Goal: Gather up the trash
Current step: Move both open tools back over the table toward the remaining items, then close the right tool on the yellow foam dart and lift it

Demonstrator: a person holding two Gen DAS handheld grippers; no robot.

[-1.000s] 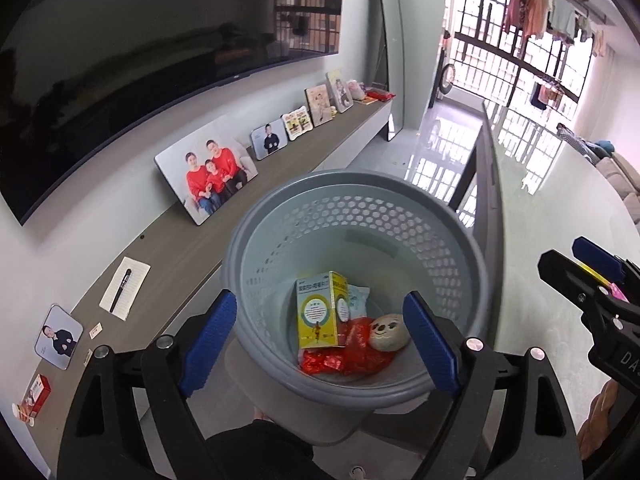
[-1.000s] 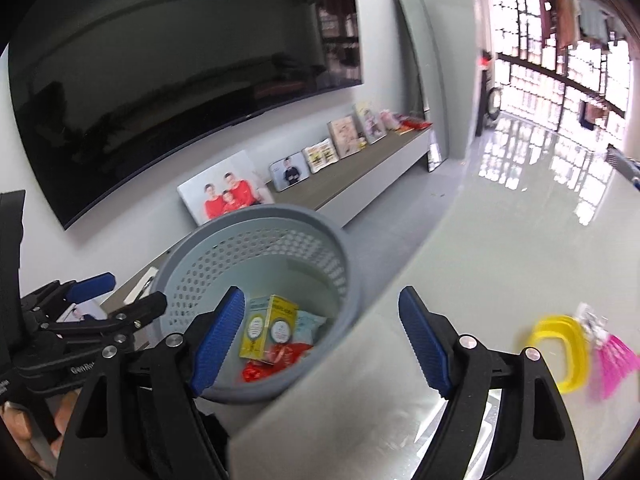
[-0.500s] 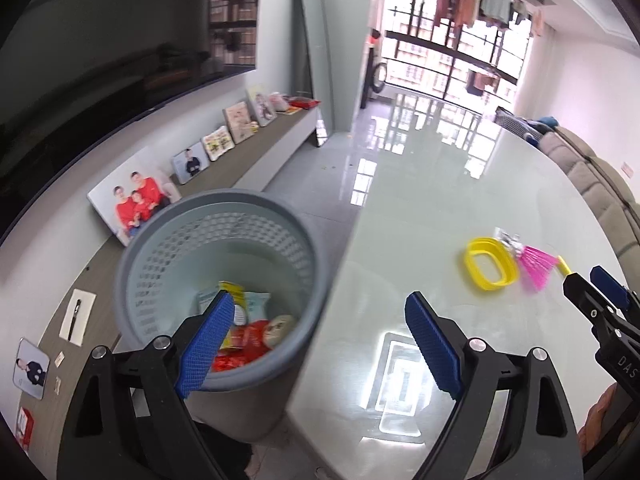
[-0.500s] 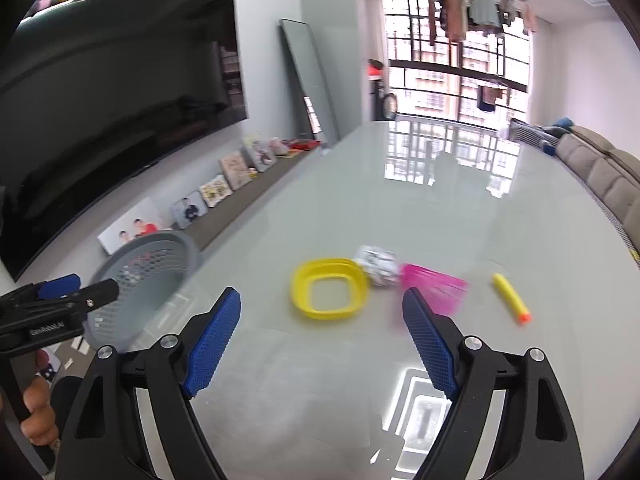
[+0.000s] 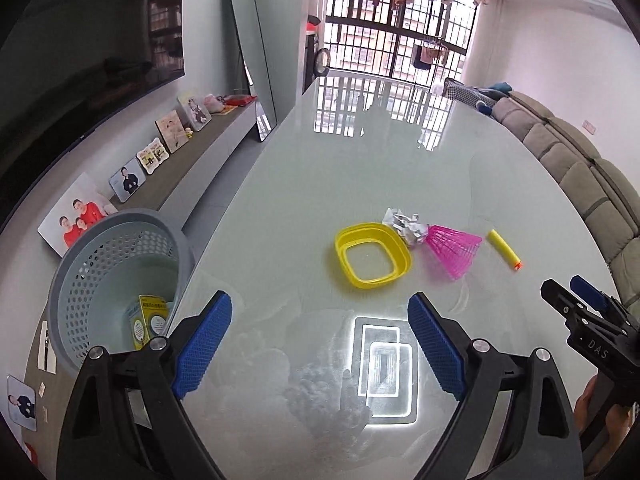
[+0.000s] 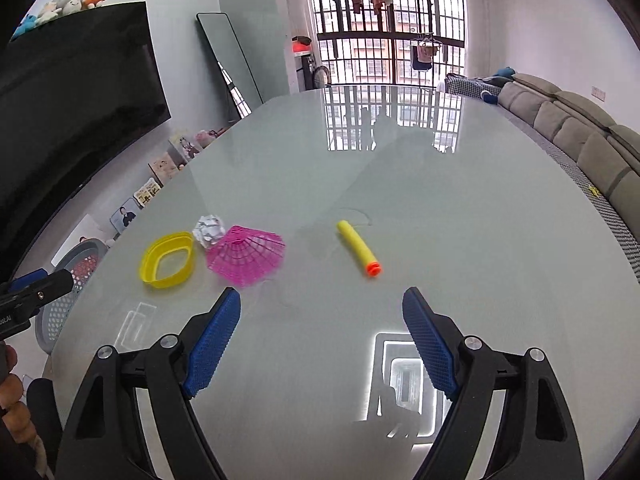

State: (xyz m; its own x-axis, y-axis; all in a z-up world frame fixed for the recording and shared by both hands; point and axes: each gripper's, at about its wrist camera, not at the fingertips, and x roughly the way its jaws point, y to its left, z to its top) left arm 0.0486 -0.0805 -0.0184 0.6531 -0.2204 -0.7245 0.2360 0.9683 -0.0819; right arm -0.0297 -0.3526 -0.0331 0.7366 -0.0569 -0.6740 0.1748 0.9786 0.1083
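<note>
On the glass table (image 5: pixel 360 168) lie a yellow square ring (image 5: pixel 373 255), a crumpled foil ball (image 5: pixel 404 225), a pink mesh fan piece (image 5: pixel 454 248) and a yellow foam dart with an orange tip (image 5: pixel 505 249). They also show in the right wrist view: ring (image 6: pixel 167 260), foil ball (image 6: pixel 208 230), pink piece (image 6: pixel 247 255), dart (image 6: pixel 359 249). The grey mesh bin (image 5: pixel 112 276) stands beside the table's left edge with a yellow box (image 5: pixel 149 320) inside. My left gripper (image 5: pixel 318 344) is open and empty over the table's near edge. My right gripper (image 6: pixel 322 340) is open and empty, short of the dart.
A grey sofa (image 5: pixel 576 168) runs along the table's right side. A low shelf with photo frames (image 5: pixel 132 178) and a dark TV (image 6: pixel 72 120) line the left wall. A mirror (image 5: pixel 252 80) leans at the far left. The barred window (image 6: pixel 392 28) is at the back.
Both grippers swung right, away from the bin and over the table. The trash items came into view ahead. Both jaws stayed open and empty.
</note>
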